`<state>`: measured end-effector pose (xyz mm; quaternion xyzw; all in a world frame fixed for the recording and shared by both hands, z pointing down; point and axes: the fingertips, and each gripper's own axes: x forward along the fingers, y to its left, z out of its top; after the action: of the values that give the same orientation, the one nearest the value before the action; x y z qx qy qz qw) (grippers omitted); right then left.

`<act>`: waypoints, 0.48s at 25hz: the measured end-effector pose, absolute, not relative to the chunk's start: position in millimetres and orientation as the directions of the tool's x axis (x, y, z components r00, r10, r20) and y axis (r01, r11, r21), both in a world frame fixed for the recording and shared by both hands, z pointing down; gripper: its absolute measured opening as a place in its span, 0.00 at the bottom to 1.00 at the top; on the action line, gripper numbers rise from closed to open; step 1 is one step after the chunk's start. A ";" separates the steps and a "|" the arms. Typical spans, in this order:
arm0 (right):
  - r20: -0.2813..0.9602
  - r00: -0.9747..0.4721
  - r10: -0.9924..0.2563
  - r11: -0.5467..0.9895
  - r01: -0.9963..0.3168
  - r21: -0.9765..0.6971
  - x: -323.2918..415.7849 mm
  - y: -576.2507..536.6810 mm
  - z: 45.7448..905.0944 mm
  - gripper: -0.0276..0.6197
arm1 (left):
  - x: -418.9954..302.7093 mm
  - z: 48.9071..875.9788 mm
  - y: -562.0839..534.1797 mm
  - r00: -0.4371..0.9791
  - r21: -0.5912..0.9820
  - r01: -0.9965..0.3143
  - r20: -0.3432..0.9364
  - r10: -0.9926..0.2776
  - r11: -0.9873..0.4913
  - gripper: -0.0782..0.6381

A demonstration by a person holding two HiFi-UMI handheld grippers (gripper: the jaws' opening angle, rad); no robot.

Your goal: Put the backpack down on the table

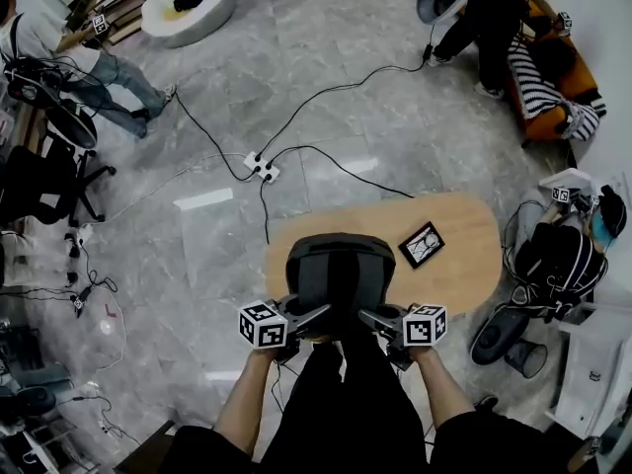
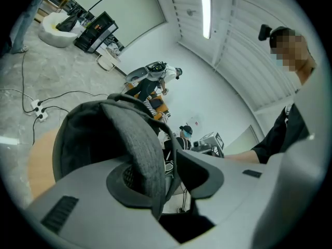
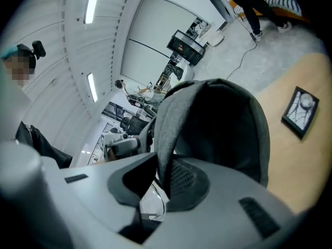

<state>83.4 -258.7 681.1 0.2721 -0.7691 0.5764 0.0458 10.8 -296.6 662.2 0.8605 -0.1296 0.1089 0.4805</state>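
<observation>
Grey stone floor [image 1: 375,117] crossed by black cables, white power strip [image 1: 262,167] lying just beyond a pale wooden worktop [image 1: 464,265].

Seen from the head view: dark backpack [image 1: 341,270] upright over the near edge of the worktop, bottom hidden, so contact with the wood impossible to tell. Small black frame [image 1: 422,245] flat on the wood near its right side. Left gripper [image 1: 318,316] and right gripper [image 1: 370,317] reaching in at the near face of the backpack, one at each side.

Seen from the left gripper view: fingers [image 2: 202,175] apart, with a grey strap [image 2: 145,154] hanging between them, lying against one pad and clear of the other.

Seen from the right gripper view: fingers [image 3: 189,185] closed on the other strap [image 3: 166,139], pinching it between both pads. Backpack body rising just behind, black frame off to the right on the wood.
</observation>
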 end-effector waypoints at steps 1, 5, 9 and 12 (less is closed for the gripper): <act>0.378 -0.849 -0.368 0.192 -0.468 -0.863 85.0 -262.8 679.9 0.13 | 9.3 669.0 -295.3 0.940 0.799 -0.335 0.319 -0.119 -0.499 0.32; 0.372 -0.847 -0.380 0.200 -0.468 -0.861 91.7 -281.5 679.7 0.13 | 2.6 693.5 -291.2 0.924 0.788 -0.372 0.362 -0.119 -0.491 0.34; 0.367 -0.841 -0.398 0.181 -0.464 -0.867 100.0 -303.8 685.4 0.12 | -5.6 725.0 -280.4 0.887 0.751 -0.434 0.452 -0.092 -0.497 0.34; 0.378 -0.843 -0.383 0.183 -0.470 -0.863 101.4 -315.7 692.1 0.12 | -9.6 742.9 -286.1 0.867 0.739 -0.479 0.484 -0.122 -0.474 0.20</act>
<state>101.4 -315.7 692.1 0.2774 -0.7682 0.5757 0.0380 -9.6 -286.1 742.9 0.8380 -0.1792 0.1860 0.4806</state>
